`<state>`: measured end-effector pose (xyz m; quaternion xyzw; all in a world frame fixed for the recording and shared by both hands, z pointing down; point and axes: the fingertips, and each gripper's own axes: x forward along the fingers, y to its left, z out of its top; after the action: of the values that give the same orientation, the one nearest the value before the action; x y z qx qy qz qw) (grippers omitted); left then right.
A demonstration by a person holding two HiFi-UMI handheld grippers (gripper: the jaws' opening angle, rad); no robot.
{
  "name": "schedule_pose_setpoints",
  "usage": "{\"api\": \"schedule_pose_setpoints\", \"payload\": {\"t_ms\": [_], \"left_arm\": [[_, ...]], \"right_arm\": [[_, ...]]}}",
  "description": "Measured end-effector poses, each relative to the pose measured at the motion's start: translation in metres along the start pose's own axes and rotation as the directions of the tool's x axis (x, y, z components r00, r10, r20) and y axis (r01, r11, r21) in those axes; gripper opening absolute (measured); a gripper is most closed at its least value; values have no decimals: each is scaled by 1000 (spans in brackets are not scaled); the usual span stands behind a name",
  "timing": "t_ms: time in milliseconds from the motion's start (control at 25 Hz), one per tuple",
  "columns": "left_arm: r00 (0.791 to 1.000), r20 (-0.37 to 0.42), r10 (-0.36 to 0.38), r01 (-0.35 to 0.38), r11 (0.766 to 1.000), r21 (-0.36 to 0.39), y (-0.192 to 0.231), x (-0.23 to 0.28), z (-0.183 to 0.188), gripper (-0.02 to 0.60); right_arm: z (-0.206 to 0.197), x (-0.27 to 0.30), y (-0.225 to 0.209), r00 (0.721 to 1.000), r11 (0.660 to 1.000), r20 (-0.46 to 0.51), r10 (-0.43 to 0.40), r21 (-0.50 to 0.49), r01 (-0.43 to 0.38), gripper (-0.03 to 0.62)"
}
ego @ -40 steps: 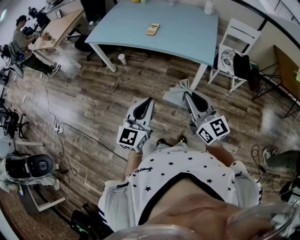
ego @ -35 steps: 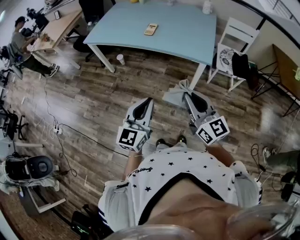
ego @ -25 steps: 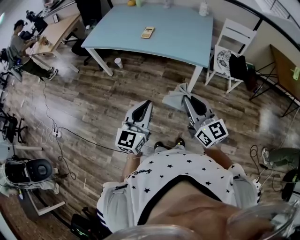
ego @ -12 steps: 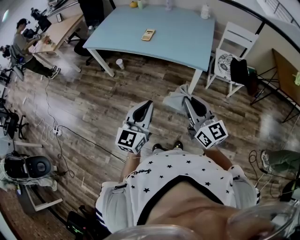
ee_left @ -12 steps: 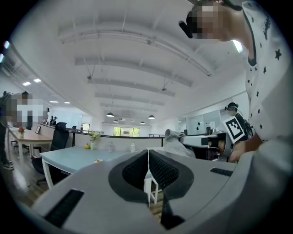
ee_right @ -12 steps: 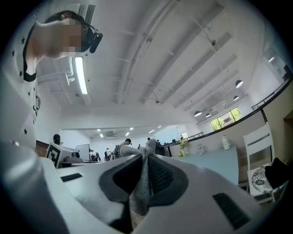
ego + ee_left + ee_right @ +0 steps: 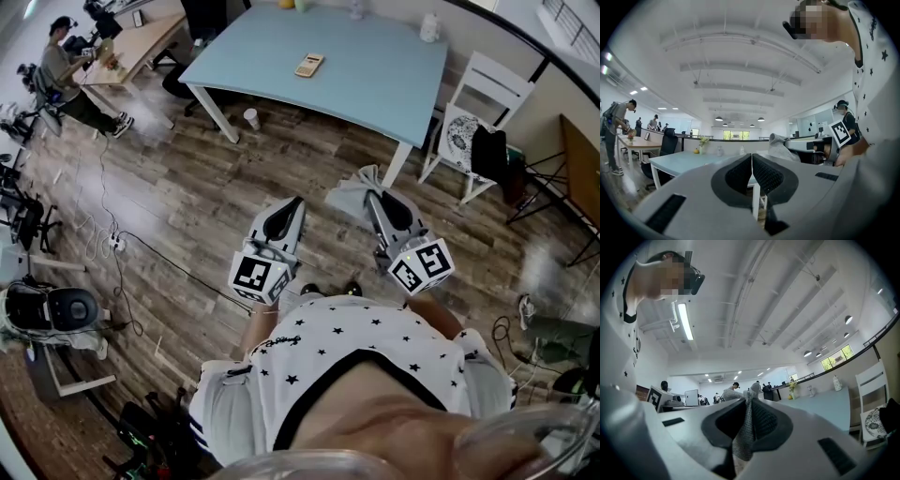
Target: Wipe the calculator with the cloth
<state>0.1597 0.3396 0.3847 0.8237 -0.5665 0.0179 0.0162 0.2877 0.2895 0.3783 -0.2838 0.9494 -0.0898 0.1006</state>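
A small beige calculator (image 7: 309, 65) lies on the light blue table (image 7: 375, 84) far ahead of me in the head view. My right gripper (image 7: 373, 192) is shut on a grey cloth (image 7: 353, 195), which hangs from its jaws above the wooden floor; the cloth (image 7: 746, 432) fills the gap between the pads in the right gripper view. My left gripper (image 7: 298, 201) is held beside it, jaws shut with nothing between them (image 7: 752, 161). Both grippers are well short of the table.
A white chair (image 7: 473, 103) with a dark bag stands right of the table. A paper cup (image 7: 250, 118) sits on the floor by a table leg. Cables (image 7: 122, 244) trail on the floor at left. A person (image 7: 70, 66) works at a wooden desk far left.
The view has shifted slightly; the table and calculator sit a little nearer and further right in the frame. Both grippers keep their pose, the cloth still held in the right one.
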Motion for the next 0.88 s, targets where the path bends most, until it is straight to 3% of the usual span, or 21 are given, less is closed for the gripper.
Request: {"api": "schedule_pose_setpoints", "payload": {"t_ms": [560,880], "left_arm": [[1000,3,10,-10,1000,-16,3,9,-7,31],[999,18,-44,44,999,-15,33,37,-6,31]], "right_arm": [[-3,-3,-12,1000,1000,-8,-11,-3,11,31],[-6,28,-28,999,999,-1,-49,-22,49,31]]}}
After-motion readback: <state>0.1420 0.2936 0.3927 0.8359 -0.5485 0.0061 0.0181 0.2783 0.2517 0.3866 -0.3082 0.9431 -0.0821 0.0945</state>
